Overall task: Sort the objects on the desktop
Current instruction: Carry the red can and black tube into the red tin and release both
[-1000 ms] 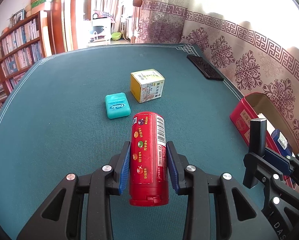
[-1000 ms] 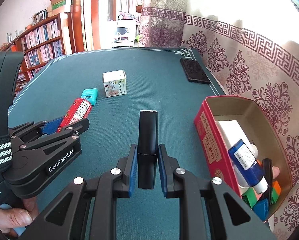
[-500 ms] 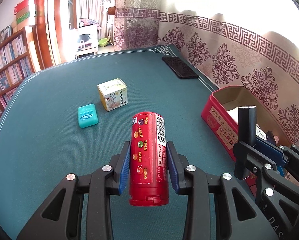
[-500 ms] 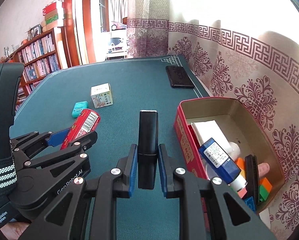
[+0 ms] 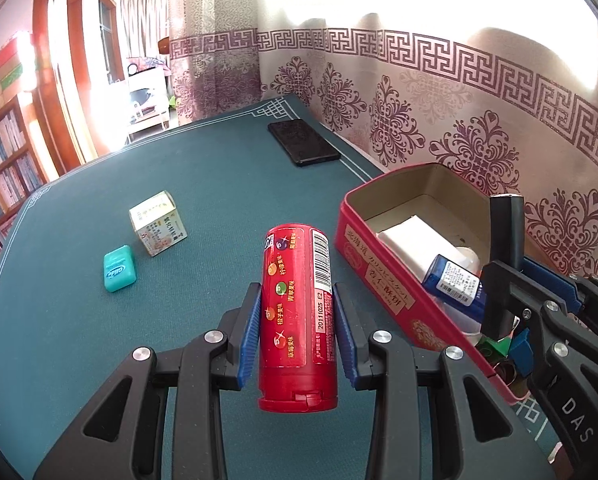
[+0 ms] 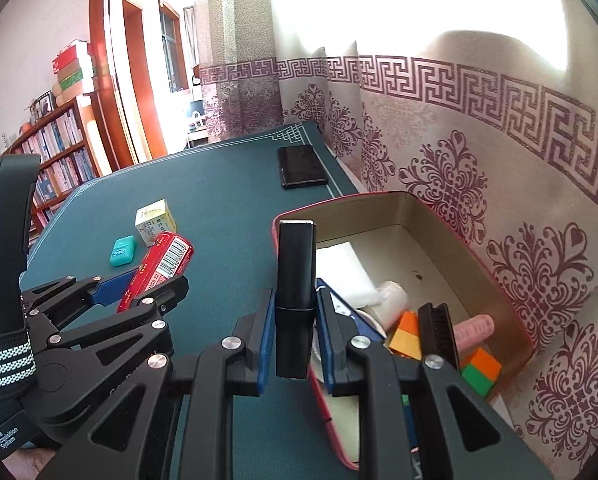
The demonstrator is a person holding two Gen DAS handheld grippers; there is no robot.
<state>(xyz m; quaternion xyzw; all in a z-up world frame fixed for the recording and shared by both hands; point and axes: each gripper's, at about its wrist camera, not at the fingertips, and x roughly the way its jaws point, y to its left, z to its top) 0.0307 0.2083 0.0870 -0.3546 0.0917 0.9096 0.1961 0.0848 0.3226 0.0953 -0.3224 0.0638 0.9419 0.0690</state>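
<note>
- Left wrist view: the left gripper [image 5: 297, 328] has its jaws clamped on a red cylindrical tube [image 5: 298, 314], blue pads pressing both sides, barcode label facing up. It's held above the green surface [image 5: 219, 208], just left of the red tin box [image 5: 383, 280].
- Same view, off to the left on the surface: a teal floss case [image 5: 118, 269] with a small yellow-white carton [image 5: 158, 223] just behind it, and a black phone [image 5: 303, 147] farther back near the curtain.
- The tin is open, with a white packet [image 5: 413, 238] and a blue-labelled bottle [image 5: 455, 283] inside. The right gripper [image 5: 503, 300] shows at the edge, over the tin, holding a black stick.
- Right wrist view: the right gripper [image 6: 295, 336] has its jaws closed on a slim black rectangular stick [image 6: 296, 296], upright, sitting over the tin's near-left rim [image 6: 277, 224].
- Inside the tin here: orange and green blocks [image 6: 481, 366], a black comb-like piece [image 6: 437, 330], something pink [image 6: 473, 328].
- The left gripper [image 6: 139, 292] with the red tube [image 6: 159, 266] sits to the left, over the surface.
</note>
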